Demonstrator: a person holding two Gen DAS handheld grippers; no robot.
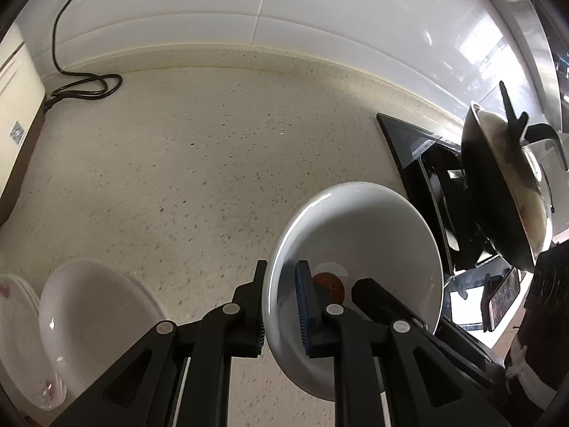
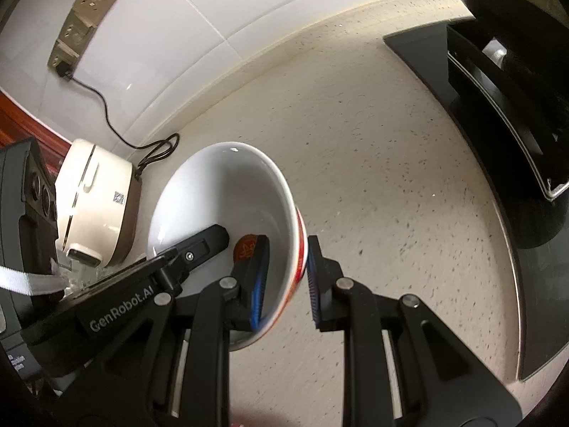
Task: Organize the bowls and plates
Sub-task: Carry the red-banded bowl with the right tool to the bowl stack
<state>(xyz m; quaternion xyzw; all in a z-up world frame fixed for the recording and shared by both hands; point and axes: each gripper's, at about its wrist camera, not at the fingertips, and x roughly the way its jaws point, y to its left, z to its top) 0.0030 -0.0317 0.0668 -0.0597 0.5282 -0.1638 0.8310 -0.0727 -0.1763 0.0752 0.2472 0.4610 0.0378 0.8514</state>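
A home kitchen: a speckled cream stone countertop (image 1: 185, 149) runs below glossy white wall tiles (image 2: 170, 28), beside a black glass hob (image 1: 419, 156) carrying a dark wok (image 1: 498, 192). The cream appliance (image 2: 96, 195), perhaps a rice cooker, is plugged into brass-coloured wall sockets (image 2: 83, 17).

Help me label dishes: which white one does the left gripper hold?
The tilted bowl with the red mark inside, rim clamped by the left gripper; the other white dishes sit stacked at lower left.

White bowl (image 2: 227, 192) with red and orange rim bands and a reddish-orange mark inside. Black grippers with blue ribbed pads (image 2: 259, 284). Cream countertop (image 1: 199, 163) flecked with dark specks. Glossy white wall tiles (image 1: 320, 7). Black cooktop (image 2: 498, 163), right.
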